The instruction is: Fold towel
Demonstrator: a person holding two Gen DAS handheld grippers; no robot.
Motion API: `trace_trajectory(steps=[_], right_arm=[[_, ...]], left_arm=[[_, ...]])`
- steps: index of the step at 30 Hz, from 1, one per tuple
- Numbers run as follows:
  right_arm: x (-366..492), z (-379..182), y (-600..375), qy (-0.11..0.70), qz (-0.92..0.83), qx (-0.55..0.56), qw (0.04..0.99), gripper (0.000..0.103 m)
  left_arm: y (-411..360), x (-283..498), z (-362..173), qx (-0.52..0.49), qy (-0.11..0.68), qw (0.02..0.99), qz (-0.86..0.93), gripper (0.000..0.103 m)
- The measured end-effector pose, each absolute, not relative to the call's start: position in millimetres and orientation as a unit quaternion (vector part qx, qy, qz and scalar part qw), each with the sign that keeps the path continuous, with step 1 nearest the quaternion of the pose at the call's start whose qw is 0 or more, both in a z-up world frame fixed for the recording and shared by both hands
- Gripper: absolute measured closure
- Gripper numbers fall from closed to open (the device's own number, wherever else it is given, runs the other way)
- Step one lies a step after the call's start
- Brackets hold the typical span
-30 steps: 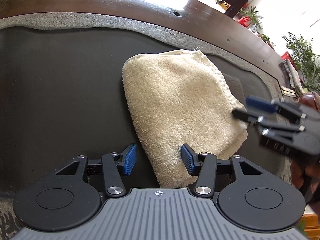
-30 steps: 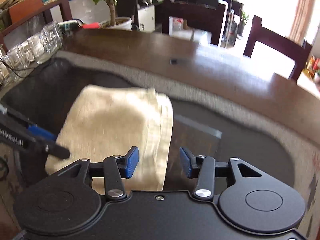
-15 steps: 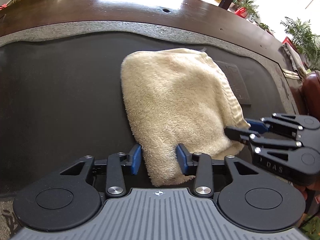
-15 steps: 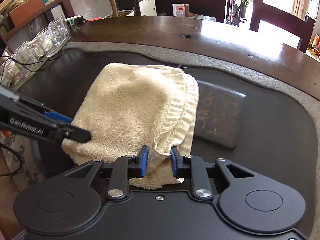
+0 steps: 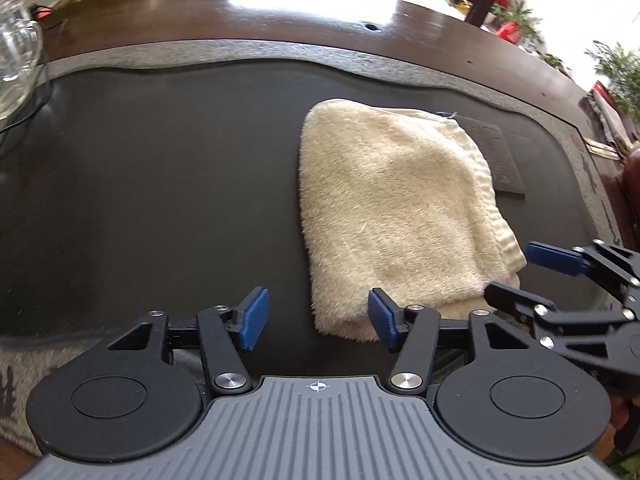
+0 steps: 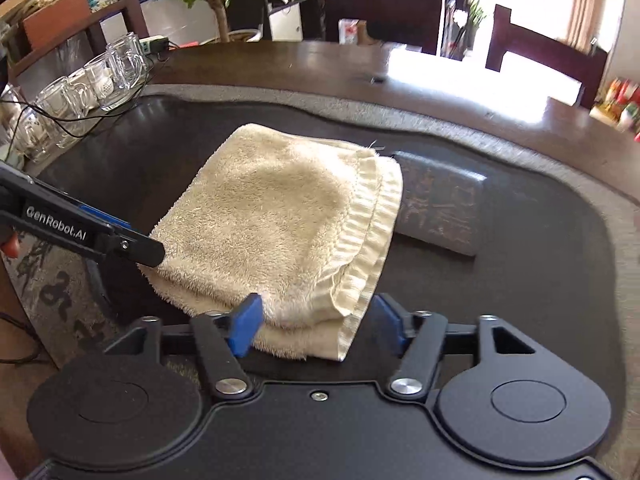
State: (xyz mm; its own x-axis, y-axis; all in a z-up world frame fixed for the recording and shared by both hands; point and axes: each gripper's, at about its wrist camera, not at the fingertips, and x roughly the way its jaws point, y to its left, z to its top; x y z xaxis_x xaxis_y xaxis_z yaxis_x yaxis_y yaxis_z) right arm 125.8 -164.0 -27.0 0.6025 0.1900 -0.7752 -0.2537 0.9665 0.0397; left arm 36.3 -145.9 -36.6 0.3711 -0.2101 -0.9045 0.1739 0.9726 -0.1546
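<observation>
A cream terry towel (image 5: pixel 396 216) lies folded in several layers on a dark tray (image 5: pixel 160 184); it also shows in the right wrist view (image 6: pixel 280 220). My left gripper (image 5: pixel 318 318) is open, with the towel's near left corner just inside its right finger. My right gripper (image 6: pixel 314 328) is open, its jaws standing either side of the towel's near ribbed corner. The right gripper shows at the right edge of the left wrist view (image 5: pixel 520 280), next to the towel's near right corner. The left gripper shows at the left of the right wrist view (image 6: pixel 120 236), at the towel's edge.
The tray sits on a dark wooden table (image 5: pixel 280 12). A grey stone block (image 6: pixel 438 208) lies just right of the towel. Glass mugs (image 6: pixel 80 88) and cables stand at the left. Chairs (image 6: pixel 540 56) and plants stand beyond the table.
Both grippers were closing on the towel's near edge half a second ago; now both are open and drawn back. The towel lies flat, let go.
</observation>
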Motion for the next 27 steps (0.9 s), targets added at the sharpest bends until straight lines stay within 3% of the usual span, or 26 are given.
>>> trace_trajectory(steps=[3,7,27], right_arm=[[115,-23,-161,0.422,0.116,-0.032,0.898,0.022],[103,-22,-155,0.422,0.108,-0.028,0.900,0.018],[68,-32,-165,0.401,0.032,0.005,0.915,0.015]], left_arm=[[-145,25,-31,-0.013,0.539,0.835,-0.111,0.041],[-141,9,-27,-0.005,0.533,0.839,-0.106,0.038],[-80,-25,-23,0.009,0.482,0.873,-0.080,0.037]])
